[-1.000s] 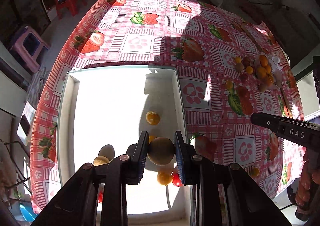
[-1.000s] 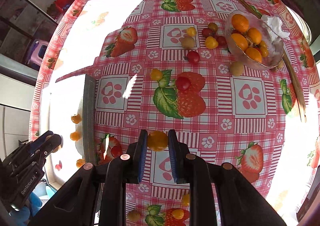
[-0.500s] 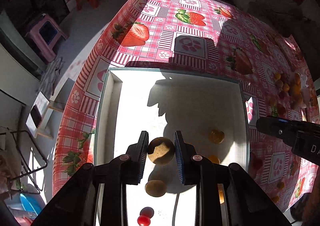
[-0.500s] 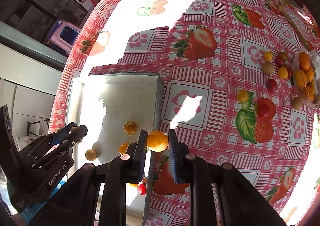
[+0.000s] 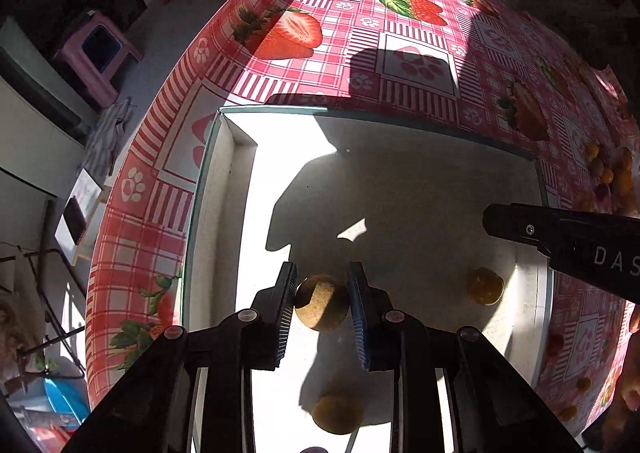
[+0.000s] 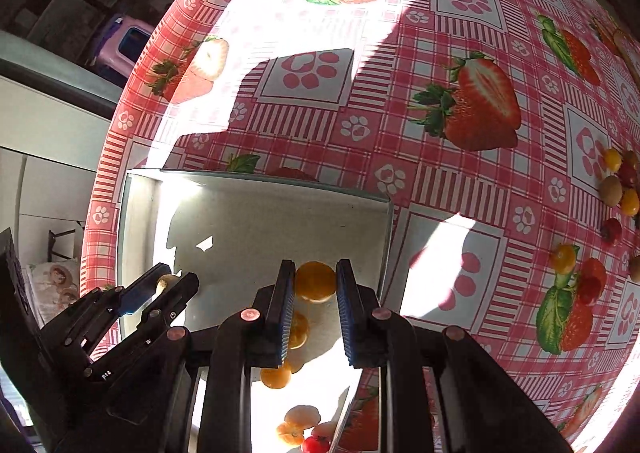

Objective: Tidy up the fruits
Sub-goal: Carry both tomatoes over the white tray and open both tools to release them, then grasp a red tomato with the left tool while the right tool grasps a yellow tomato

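Pink checked oilcloth printed with strawberries and paw prints covers the tabletop [image 6: 460, 189], and a shallow white tray [image 5: 208, 213] lies on it in hard sunlight. The left gripper [image 5: 322, 305] points steeply down over the tray and pinches a round tan-brown fruit [image 5: 320, 303] between its blue-ribbed pads. Below its tip, on the tray floor, sits another brownish fruit [image 5: 338, 415]; off to its right, near the tray's right wall, lies an orange one [image 5: 485, 286]. The right gripper [image 6: 316, 293] is also over the tray, just inside the right wall, pressed onto a small orange fruit [image 6: 315, 280]. Under and behind its fingers more orange fruits [image 6: 276, 376] and a red cherry tomato [image 6: 316, 444] rest on the tray floor. In the right wrist view the left gripper shows low at the left with its brown fruit between the pads. Far to the right of the right gripper, loose yellow, red and brown fruits [image 6: 618, 183] lie scattered on the cloth, well apart from the tray
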`<state>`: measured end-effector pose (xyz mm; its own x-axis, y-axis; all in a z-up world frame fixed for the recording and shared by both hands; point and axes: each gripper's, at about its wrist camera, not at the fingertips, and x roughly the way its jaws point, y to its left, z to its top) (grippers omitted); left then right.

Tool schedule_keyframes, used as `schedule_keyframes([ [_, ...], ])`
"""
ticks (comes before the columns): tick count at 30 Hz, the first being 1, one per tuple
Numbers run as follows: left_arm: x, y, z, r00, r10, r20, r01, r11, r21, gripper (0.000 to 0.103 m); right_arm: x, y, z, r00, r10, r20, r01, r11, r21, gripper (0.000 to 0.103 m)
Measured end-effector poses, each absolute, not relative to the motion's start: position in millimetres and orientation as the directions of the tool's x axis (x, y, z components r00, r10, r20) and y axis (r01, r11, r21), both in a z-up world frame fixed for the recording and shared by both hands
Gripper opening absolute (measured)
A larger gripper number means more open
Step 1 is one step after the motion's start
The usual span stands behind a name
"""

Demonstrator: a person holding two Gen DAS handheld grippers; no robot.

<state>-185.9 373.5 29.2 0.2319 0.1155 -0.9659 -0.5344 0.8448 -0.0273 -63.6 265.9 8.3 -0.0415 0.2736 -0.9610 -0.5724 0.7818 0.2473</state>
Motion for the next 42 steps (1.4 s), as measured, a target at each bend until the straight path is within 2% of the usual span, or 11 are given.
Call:
schedule_keyframes([
  [9,-184,369,29,0.225,0.132,-0.965,-0.523,0.853,-0.005,0.029,-67,283,-4,-0.032,0.244,-0.969,-0.603,0.768,0.213,0.025],
  [12,-184,369,30,0.227,0.145,-0.963,-0.521,0.853,0.006,0.072,-65,284,-3,-0.054,0.263,-0.963,-0.59,0.77,0.244,0.034],
  [14,-186,368,34,0.239,0.166,-0.957,-0.511,0.859,0.021,0.072,-65,280,7,-0.055,0.295,-0.954,-0.584,0.765,0.27,0.041],
  [16,-187,368,33,0.223,0.163,-0.961,-0.508,0.861,0.028,0.072,-66,278,17,-0.041,0.326,-0.944,-0.586,0.758,0.288,0.058],
  [18,-188,369,34,0.218,0.162,-0.962,-0.508,0.861,0.03,0.072,-66,272,29,-0.011,0.349,-0.937,-0.584,0.759,0.289,0.071],
  [22,-191,364,44,0.224,0.159,-0.961,-0.494,0.869,0.028,0.072,-64,251,50,0.022,0.392,-0.92,-0.558,0.768,0.314,0.08],
  [30,-180,327,66,0.262,0.141,-0.955,-0.406,0.913,0.023,0.072,-58,162,69,0.083,0.372,-0.925,-0.449,0.842,0.299,0.08],
  [42,-158,240,87,0.307,0.043,-0.951,-0.179,0.984,-0.014,0.072,-89,31,53,0.102,0.231,-0.968,-0.263,0.944,0.198,0.08],
])
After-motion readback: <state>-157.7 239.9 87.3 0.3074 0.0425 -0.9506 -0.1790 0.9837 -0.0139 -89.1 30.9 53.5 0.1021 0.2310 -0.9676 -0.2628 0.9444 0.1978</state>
